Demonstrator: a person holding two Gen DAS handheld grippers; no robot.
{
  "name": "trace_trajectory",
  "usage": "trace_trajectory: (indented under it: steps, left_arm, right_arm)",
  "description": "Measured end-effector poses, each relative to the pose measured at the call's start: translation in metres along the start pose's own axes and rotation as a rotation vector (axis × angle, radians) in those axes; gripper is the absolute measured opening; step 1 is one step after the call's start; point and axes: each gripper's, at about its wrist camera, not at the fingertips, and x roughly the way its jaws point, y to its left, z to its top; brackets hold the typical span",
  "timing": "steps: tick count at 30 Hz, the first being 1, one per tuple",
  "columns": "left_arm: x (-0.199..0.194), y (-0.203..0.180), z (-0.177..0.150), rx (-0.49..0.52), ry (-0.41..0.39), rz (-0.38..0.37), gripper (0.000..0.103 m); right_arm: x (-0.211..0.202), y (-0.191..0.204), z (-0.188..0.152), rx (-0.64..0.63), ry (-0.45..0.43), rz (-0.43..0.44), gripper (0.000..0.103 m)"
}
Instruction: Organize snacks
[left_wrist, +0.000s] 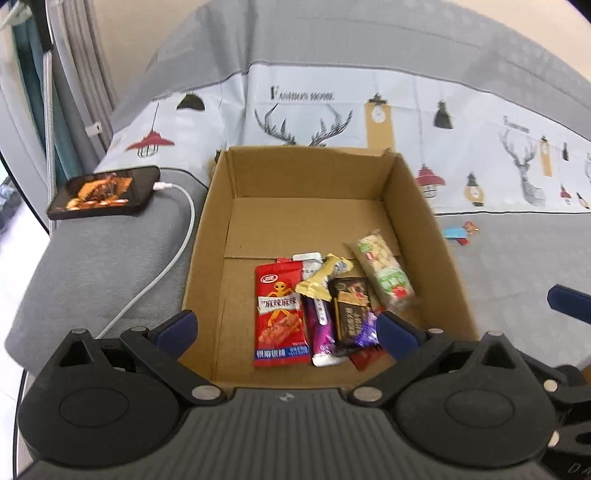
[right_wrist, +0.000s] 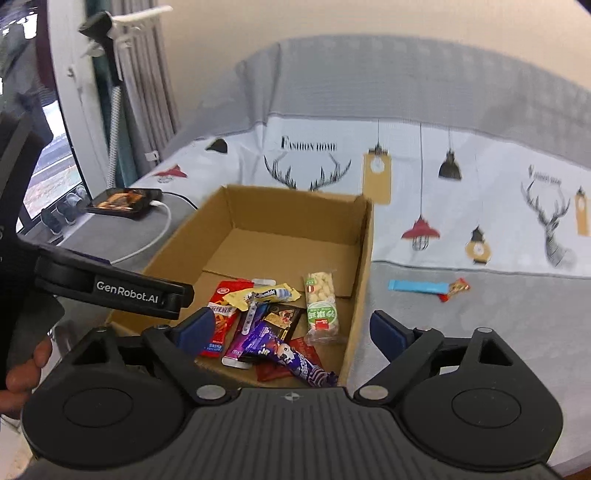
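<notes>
- You're over a sofa (left_wrist: 103, 258) in grey fabric, with a printed cover (right_wrist: 461, 192) of deer and lamps spread across it; beige wall behind, curtains (right_wrist: 144, 92) and a window at far left.
- A phone (left_wrist: 99, 192) with its screen lit lies on the sofa arm left of the box, white cable (left_wrist: 173, 240) plugged in and trailing toward you.
- The cardboard box (left_wrist: 306, 177), open at the top, sits on the sofa seat in front of both claws.
- Your left gripper (left_wrist: 286, 332) hovers over the box's near edge, fingers spread wide, nothing between them.
- Your right gripper (right_wrist: 291, 334) hangs at the box's near right corner, also spread wide and empty; its right finger is outside the box wall.
- Snacks are piled in the near right part of the box: a red packet (left_wrist: 282, 314) flat on the left, a clear puffed-snack pack (left_wrist: 384, 269) on the right, a dark chocolate bar (left_wrist: 351, 310), a yellow wrapper (left_wrist: 321, 280), and a purple wrapper (right_wrist: 291, 360) on top nearest you.
- Still out on the seat, right of the box: a blue stick pack (right_wrist: 417, 286) touching a small red and yellow wrapper (right_wrist: 456, 288).
</notes>
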Motion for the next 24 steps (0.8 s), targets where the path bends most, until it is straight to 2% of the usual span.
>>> trace_trajectory:
  steps: [11,24]
  left_arm:
    - [-0.063,-0.002,-0.024,-0.011,-0.092,0.02,0.103]
    - [-0.099,-0.005,-0.036,-0.006,-0.151,0.02,0.103]
  right_arm:
    - [-0.064,0.018,-0.013,-0.026,-0.116,-0.013,0.095]
    - [-0.096,0.026,-0.021,-0.045,-0.186,-0.024,0.096]
